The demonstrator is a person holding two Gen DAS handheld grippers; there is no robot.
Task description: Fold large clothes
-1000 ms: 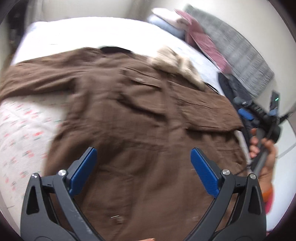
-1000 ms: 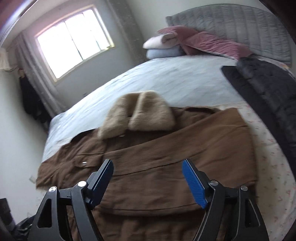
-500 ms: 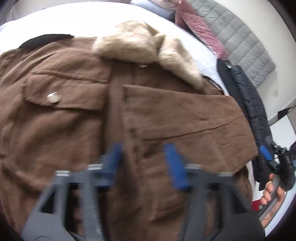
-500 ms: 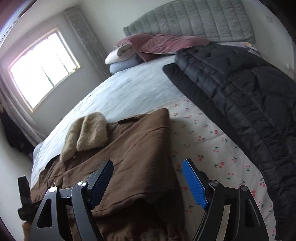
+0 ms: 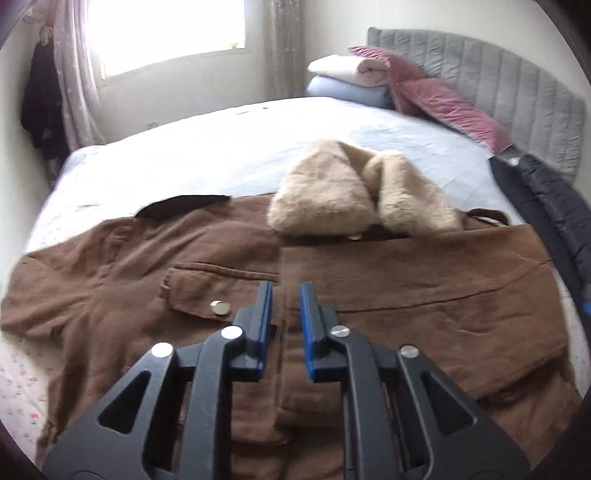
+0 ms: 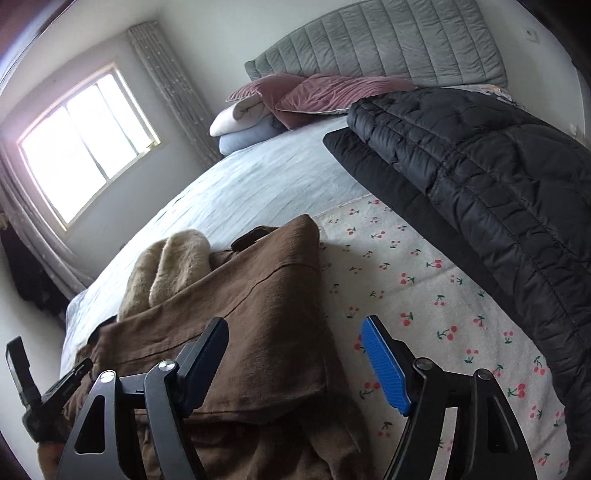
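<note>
Jacket, brown, lay flat near bed foot for folding, one side already turned in. Left gripper nearly closed at fold edge, grip uncertain; right gripper, jaws just narrowing, straddled side edge, unclamped

Soft daylight enters from a window — blown out to white glare in both views. Fisheye lenses bend the room and darken the corners. The left view is slightly blurred — pillows smear; shadows are faint.

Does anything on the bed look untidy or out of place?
Nothing is damaged. The brown coat is only half folded: one side lies over its front, the other sleeve is still spread out. A black puffer jacket lies unfolded beside it.
</note>
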